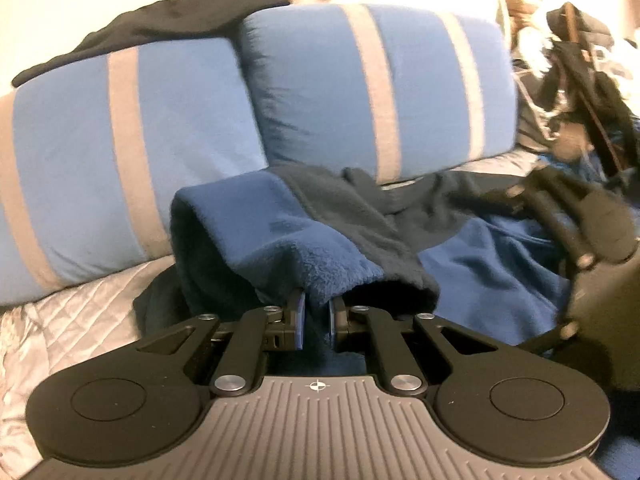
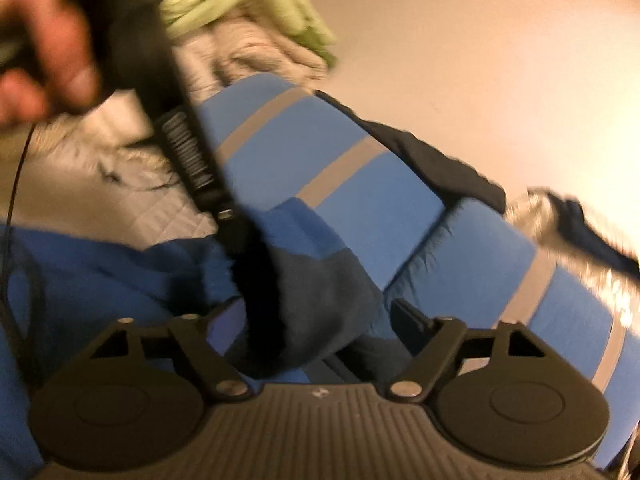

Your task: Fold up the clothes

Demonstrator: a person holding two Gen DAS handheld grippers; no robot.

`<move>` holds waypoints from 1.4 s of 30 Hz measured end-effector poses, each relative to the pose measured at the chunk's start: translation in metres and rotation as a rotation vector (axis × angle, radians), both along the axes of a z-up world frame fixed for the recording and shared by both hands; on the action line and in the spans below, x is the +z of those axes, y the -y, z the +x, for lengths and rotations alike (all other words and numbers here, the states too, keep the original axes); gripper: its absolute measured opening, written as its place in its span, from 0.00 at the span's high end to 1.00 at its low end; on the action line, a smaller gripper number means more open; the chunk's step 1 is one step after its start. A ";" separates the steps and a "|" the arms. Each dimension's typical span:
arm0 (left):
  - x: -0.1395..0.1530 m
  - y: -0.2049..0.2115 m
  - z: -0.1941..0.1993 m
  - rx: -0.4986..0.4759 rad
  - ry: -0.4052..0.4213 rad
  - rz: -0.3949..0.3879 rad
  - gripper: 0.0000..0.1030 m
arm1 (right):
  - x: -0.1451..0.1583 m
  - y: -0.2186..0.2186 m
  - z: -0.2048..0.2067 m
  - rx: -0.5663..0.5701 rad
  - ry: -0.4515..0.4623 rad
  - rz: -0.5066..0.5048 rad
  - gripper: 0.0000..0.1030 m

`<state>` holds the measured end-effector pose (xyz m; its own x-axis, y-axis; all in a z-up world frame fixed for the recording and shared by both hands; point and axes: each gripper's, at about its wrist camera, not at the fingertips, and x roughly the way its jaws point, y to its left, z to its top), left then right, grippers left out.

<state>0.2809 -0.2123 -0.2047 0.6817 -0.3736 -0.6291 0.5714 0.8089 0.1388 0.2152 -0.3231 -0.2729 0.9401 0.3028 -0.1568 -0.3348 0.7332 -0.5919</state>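
My left fingers [image 1: 299, 312] are pinched onto a fold of the blue fleece [image 1: 280, 236], the pads nearly together with cloth bunched between them, so I read the left gripper [image 1: 316, 318] as clamped on the garment and lifting its edge off the quilt [image 1: 80, 312]. On the right gripper [image 2: 316, 320] the jaws stand wide apart, with the fleece's dark lining [image 2: 320, 292] draped in the gap but nothing squeezed; I take it as open. The fleece lies on the bed just in front of two striped pillows [image 1: 360, 92], its free part spread low to the right, where the right gripper shows in the left view. In the right view the picture is blurred, a hand [image 2: 44, 40] shows at the upper left around the left tool, and a green cloth [image 2: 256, 4] sits further up the bed. A dark garment [image 1: 160, 24] is draped behind the pillows and does not seem part of this step. I judge we are early in a fold: one edge is caught and the other is not. Next I would close the right jaws on a matching edge or corner, then draw both apart to flatten the cloth before folding. The thick pile may slip or catch in double layers, so I would grip deep.
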 end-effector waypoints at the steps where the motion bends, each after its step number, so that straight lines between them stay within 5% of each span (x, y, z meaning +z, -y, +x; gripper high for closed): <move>1: 0.001 0.002 -0.002 -0.020 0.001 0.004 0.89 | -0.004 -0.005 0.000 0.002 0.015 -0.033 0.33; 3: 0.002 0.003 -0.005 -0.052 -0.008 0.004 0.88 | -0.008 -0.009 0.001 0.003 0.016 -0.054 0.63; 4: 0.002 0.004 -0.005 -0.063 -0.017 -0.002 0.86 | -0.006 -0.008 0.004 -0.010 -0.003 -0.031 0.69; 7: 0.007 -0.003 -0.006 -0.090 -0.031 -0.056 0.76 | 0.015 0.013 0.022 -0.057 -0.129 0.206 0.89; 12: 0.018 -0.021 -0.016 -0.103 0.075 -0.151 0.38 | 0.040 0.097 0.060 -0.111 -0.446 0.891 0.94; 15: 0.014 -0.012 -0.023 -0.111 0.170 -0.050 0.38 | 0.029 0.137 0.075 -0.118 -0.587 1.177 0.94; 18: 0.004 0.008 -0.032 -0.154 0.279 0.103 0.38 | 0.021 0.152 0.081 -0.117 -0.653 1.298 0.94; 26: -0.038 0.062 -0.052 -0.432 0.582 0.527 0.38 | 0.022 0.146 0.088 -0.105 -0.679 1.278 0.94; 32: -0.062 0.079 -0.041 -0.564 0.662 0.761 0.48 | 0.024 0.144 0.086 -0.111 -0.654 1.211 0.94; 37: -0.073 0.080 -0.033 -0.606 0.675 0.852 0.58 | 0.029 0.137 0.083 -0.091 -0.635 1.143 0.94; 42: -0.072 0.080 -0.030 -0.610 0.662 0.859 0.88 | 0.034 0.126 0.078 -0.078 -0.603 1.040 0.94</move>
